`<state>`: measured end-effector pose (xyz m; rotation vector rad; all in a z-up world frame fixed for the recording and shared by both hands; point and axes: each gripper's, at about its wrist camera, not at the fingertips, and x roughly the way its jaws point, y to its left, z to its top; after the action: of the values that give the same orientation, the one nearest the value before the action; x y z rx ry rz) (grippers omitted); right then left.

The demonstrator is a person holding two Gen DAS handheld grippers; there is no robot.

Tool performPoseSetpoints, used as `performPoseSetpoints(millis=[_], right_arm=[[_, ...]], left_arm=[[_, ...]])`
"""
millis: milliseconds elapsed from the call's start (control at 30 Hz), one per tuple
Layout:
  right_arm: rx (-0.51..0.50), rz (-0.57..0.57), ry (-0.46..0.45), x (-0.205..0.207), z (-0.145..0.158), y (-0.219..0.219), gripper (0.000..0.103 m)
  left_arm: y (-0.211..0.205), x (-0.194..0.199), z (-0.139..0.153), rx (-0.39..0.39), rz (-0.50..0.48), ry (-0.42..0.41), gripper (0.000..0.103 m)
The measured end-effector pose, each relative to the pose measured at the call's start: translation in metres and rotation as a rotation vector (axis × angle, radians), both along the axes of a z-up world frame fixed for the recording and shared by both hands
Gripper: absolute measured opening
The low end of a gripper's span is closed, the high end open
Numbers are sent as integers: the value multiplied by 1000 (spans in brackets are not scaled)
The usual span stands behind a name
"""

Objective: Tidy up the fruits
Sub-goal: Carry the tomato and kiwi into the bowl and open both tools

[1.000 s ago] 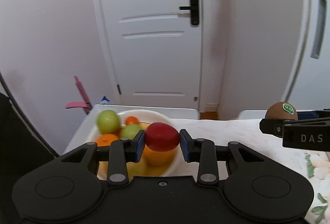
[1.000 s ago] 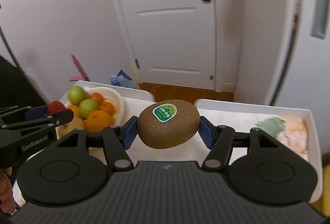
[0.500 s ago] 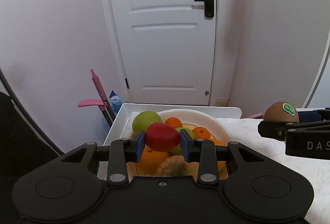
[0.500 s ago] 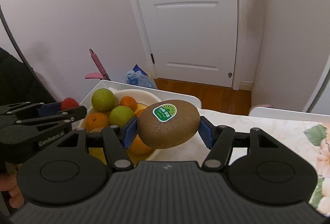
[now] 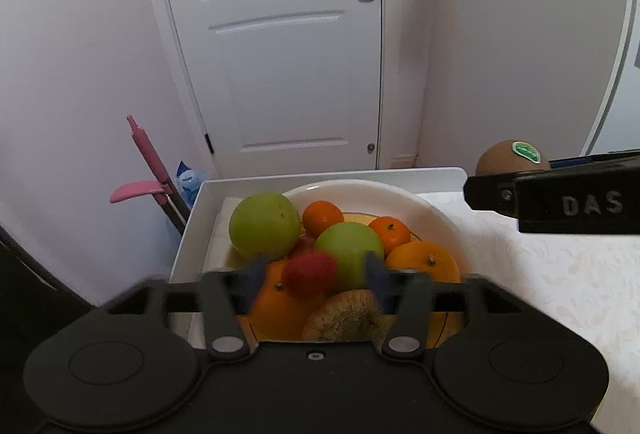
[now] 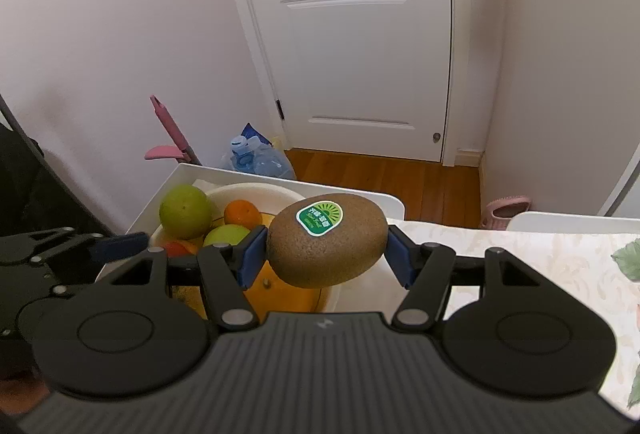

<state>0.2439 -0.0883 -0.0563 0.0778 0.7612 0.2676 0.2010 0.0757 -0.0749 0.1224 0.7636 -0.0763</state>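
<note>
My left gripper (image 5: 312,280) is open over the white fruit bowl (image 5: 440,210). The small red fruit (image 5: 309,273) sits blurred between its spread fingers, touching neither pad. The bowl holds two green apples (image 5: 265,226), several oranges (image 5: 423,261) and a brown fruit (image 5: 348,320). My right gripper (image 6: 326,252) is shut on a brown kiwi (image 6: 328,240) with a green sticker, held above the bowl's right rim (image 6: 256,190). The kiwi also shows in the left wrist view (image 5: 512,158).
The bowl stands in a white tray (image 5: 188,234) at the table's left end. A floral tablecloth (image 5: 560,266) covers the table to the right. Behind are a white door (image 5: 288,54), a pink tool (image 5: 148,170) and a water bottle (image 6: 256,156) on the floor.
My left gripper has opened and let go of the red fruit over the bowl. Both grippers have come closer to the bowl. The right gripper still holds the kiwi.
</note>
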Motion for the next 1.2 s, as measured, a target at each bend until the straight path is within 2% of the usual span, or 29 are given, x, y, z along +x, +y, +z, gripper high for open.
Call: performPoseSetpoints(millis=[33,67,433,667,867,1000,1100,1200], right_arm=[[0,0,-1,2,0,1,78],[-1,1,-3,3,0,1,78],[-17,88,-10,32,-3,23,78],[24,121,41,65,-25,40,78],[62,134,77,77,-42,53,78],[81,132,87,78,-48,56,82],[94,127,62,75,-46,54,97],[91,118,43,73,-43,54,100]], left_arm=[[0,0,2,0,-1,-12,84],[1,-2,3,0,-3,-22,85],[23,-14,9,-17,43,-34,86],[40,-19,4,-16,86,-25,86],[53,-18,0,-19,115,-10,86],[54,-18,-1,-12,111,-14,86],[56,-18,-1,-17,104,-18,86],[57,-19,-1,-24,99,-19,86]])
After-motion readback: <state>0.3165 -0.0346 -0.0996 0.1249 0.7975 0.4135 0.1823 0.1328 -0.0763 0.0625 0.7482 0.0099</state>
